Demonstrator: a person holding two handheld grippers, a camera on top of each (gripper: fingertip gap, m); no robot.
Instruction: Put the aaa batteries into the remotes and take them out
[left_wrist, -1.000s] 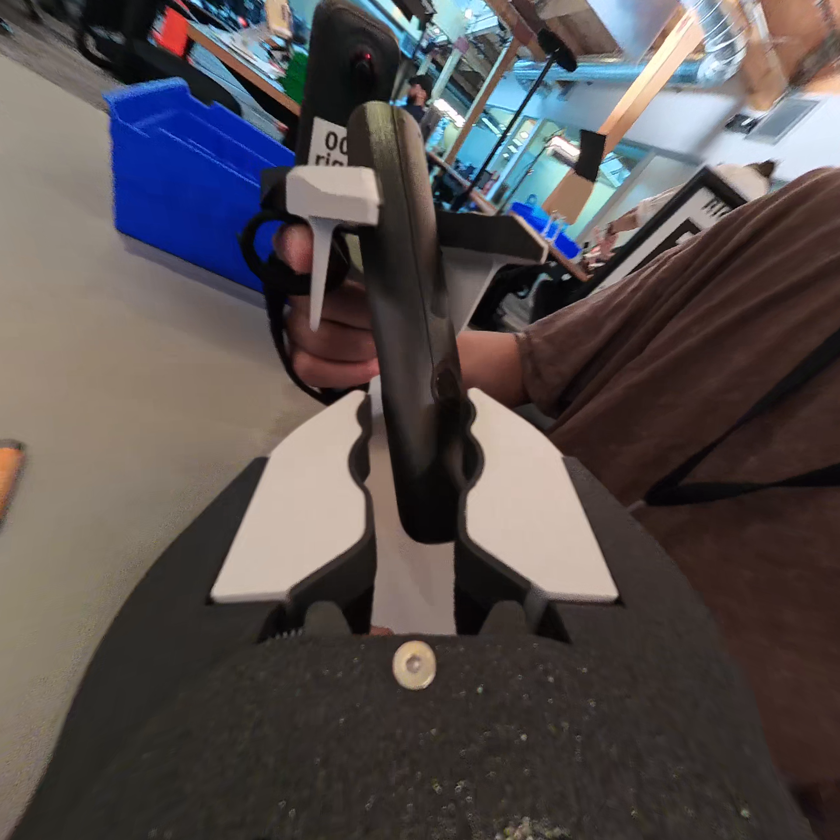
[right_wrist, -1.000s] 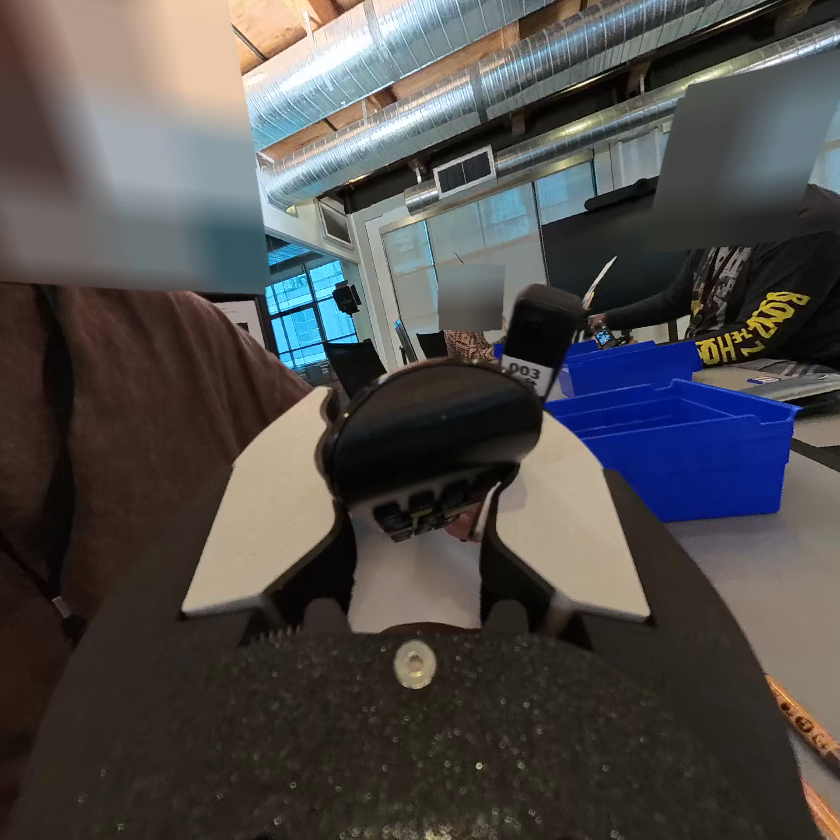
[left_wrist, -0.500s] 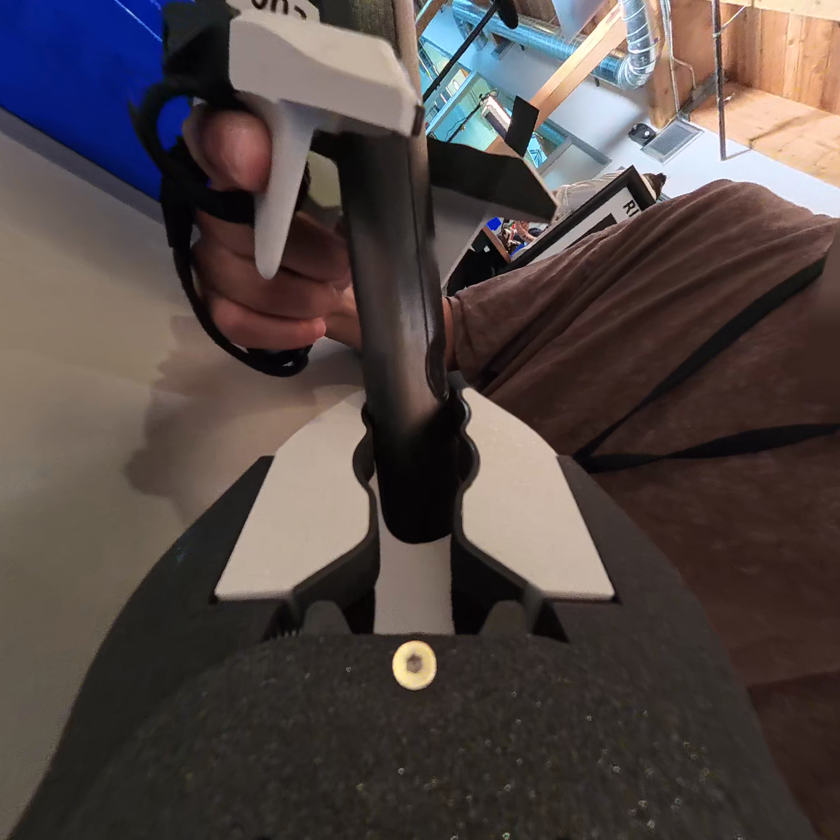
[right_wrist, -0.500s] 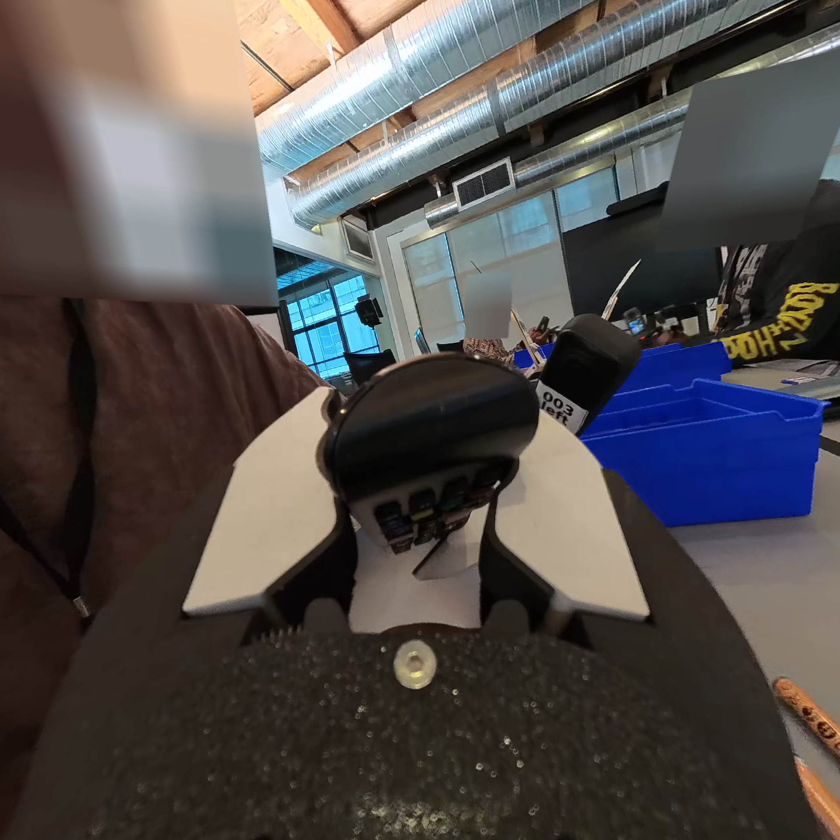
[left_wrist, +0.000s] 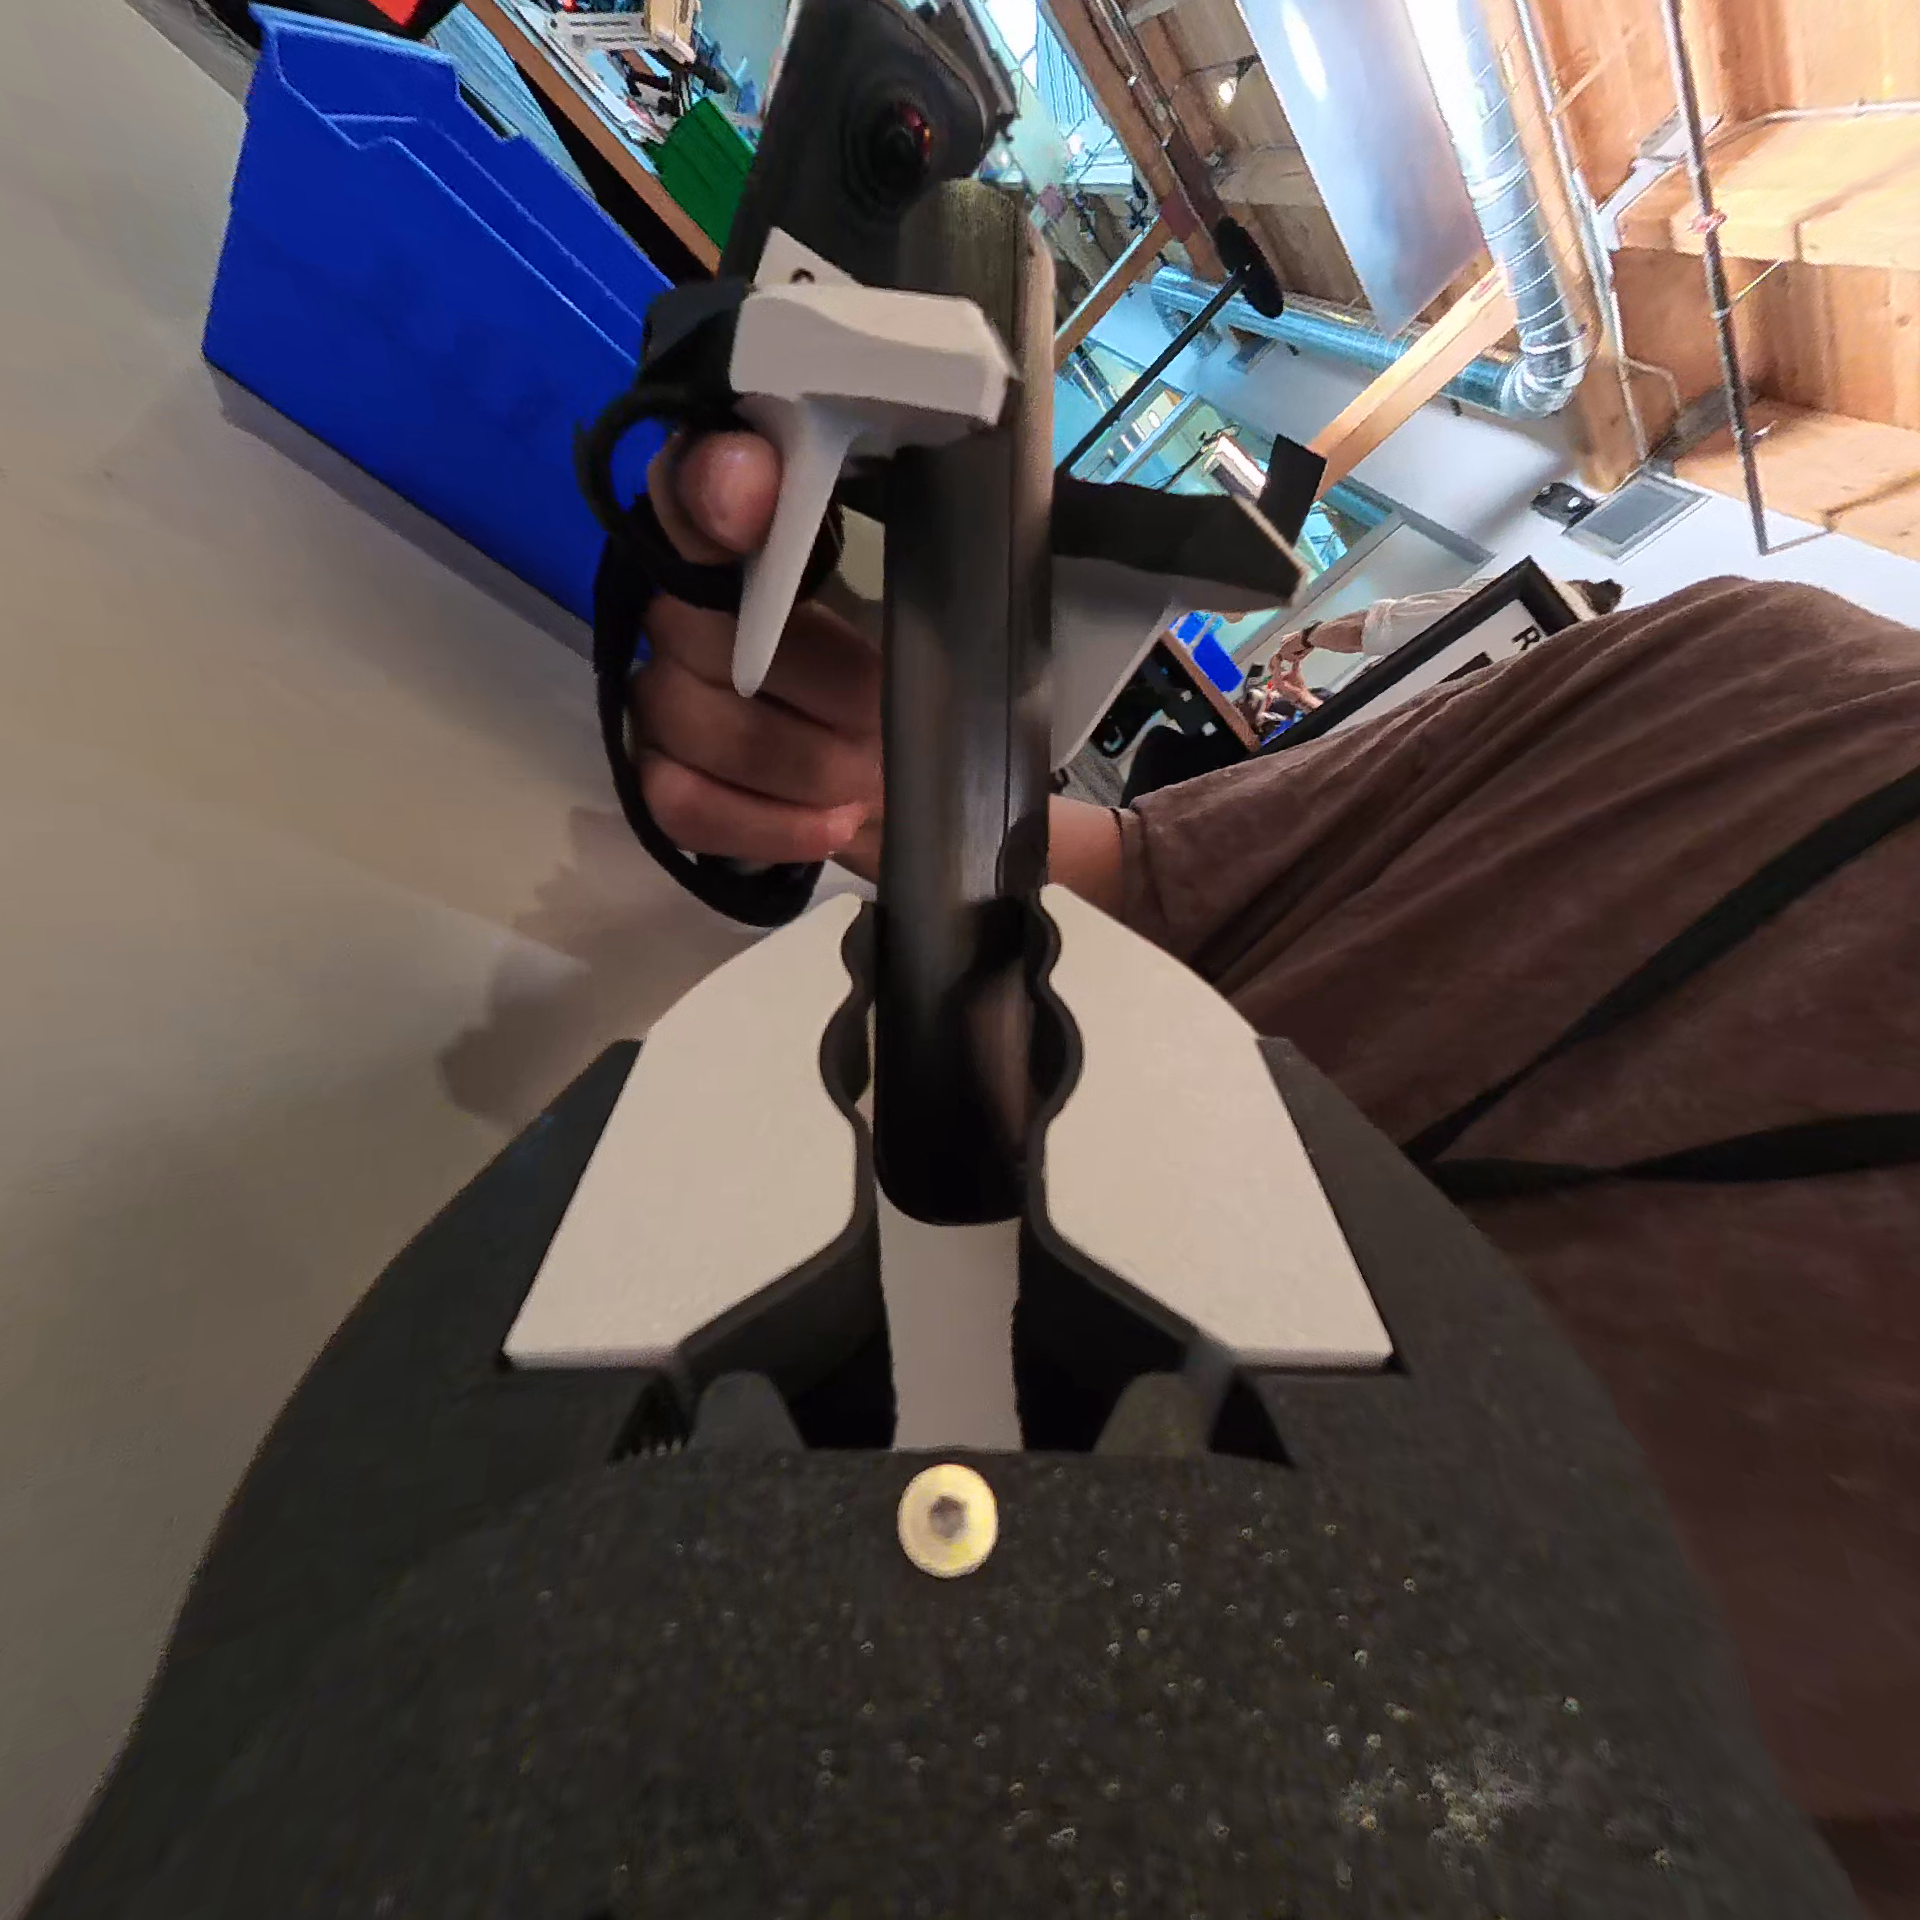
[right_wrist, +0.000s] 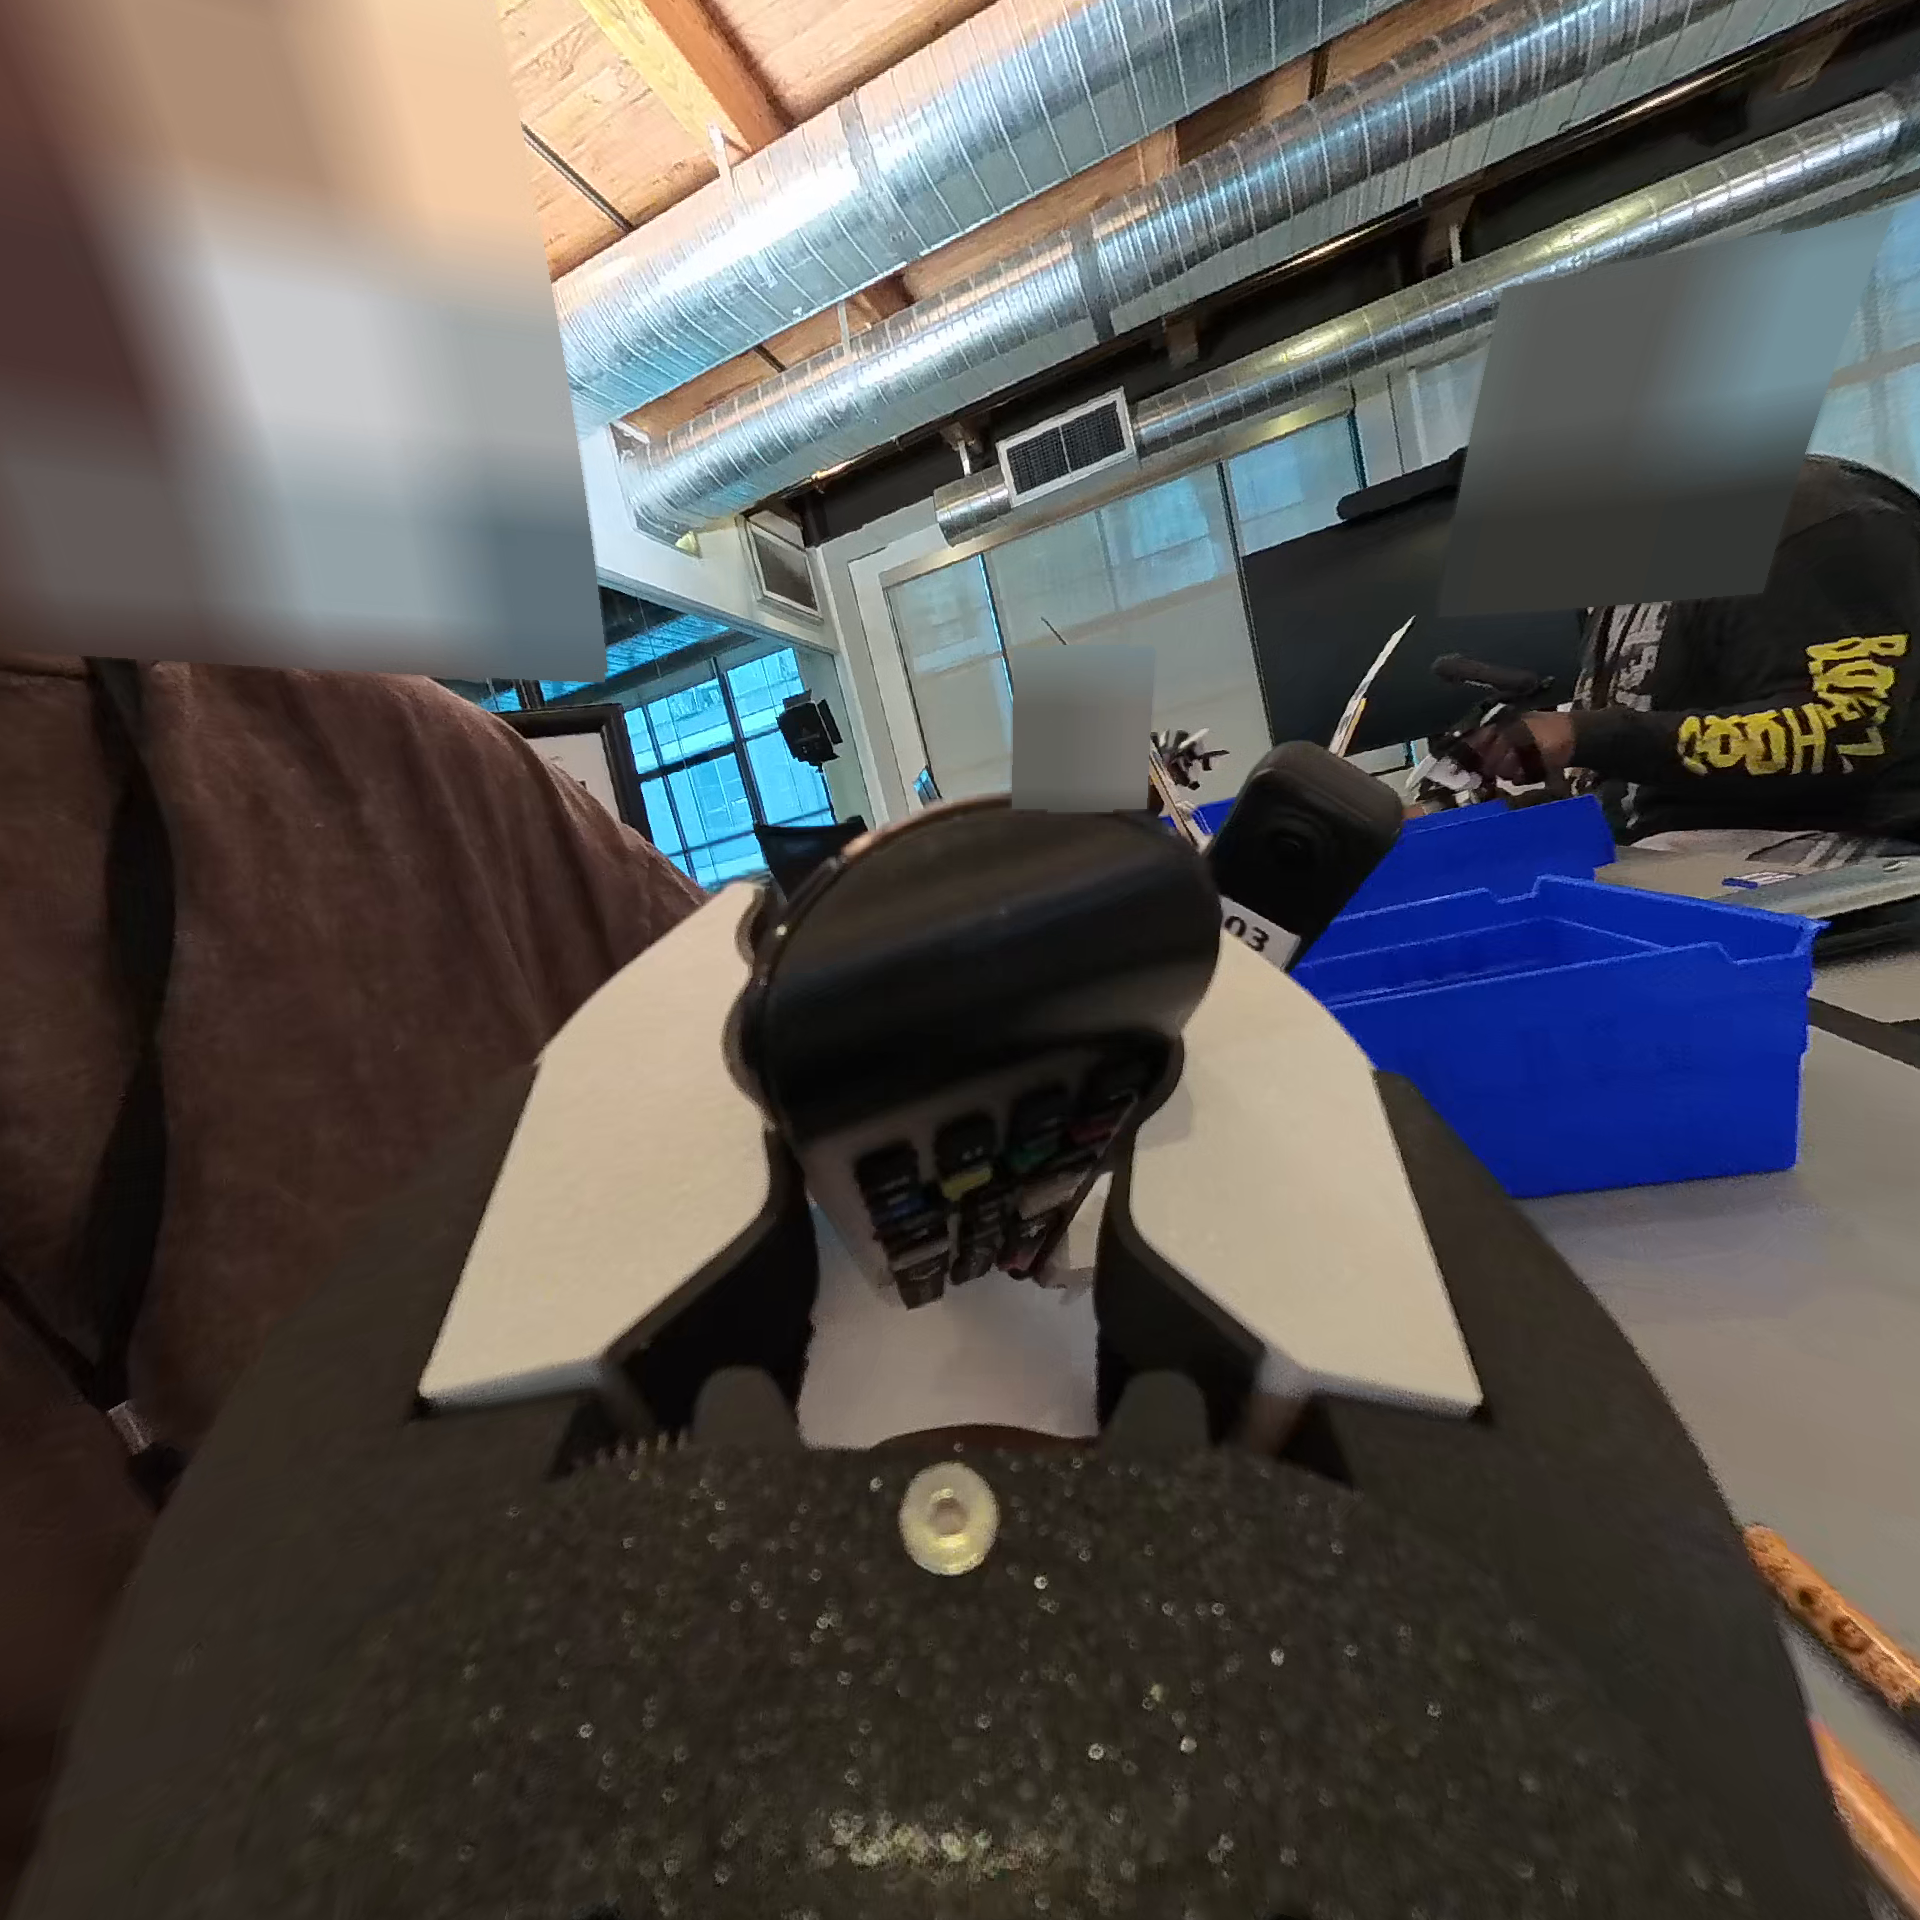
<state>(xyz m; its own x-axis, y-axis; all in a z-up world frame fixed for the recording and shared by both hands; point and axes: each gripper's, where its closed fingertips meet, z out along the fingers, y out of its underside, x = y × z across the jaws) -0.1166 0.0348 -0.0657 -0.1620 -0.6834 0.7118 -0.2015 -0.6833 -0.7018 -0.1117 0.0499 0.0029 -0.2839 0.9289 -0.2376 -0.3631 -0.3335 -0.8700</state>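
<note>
The left tool (left_wrist: 951, 1049) pinches the near end of one black remote (left_wrist: 956, 727) between its two white fingers (left_wrist: 707, 1174), the remote standing edge-on and reaching away toward the far side. The right tool (right_wrist: 961, 1049) is closed on the other end of that same remote (right_wrist: 977, 977), whose button face (right_wrist: 987, 1184) tilts downward with small coloured keys showing. From the left wrist view, the person's hand (left_wrist: 748, 707) wraps the right tool's handle, just over the grey worktop (left_wrist: 208, 831). One blue bin (left_wrist: 416, 343) sits at the far left there; the right wrist view shows two blue bins (right_wrist: 1579, 1039) on the right, one behind the other. A brown sleeve (left_wrist: 1507, 883) fills the right. One other person in a dark top (right_wrist: 1766, 717) sits far right. No batteries are visible.
</note>
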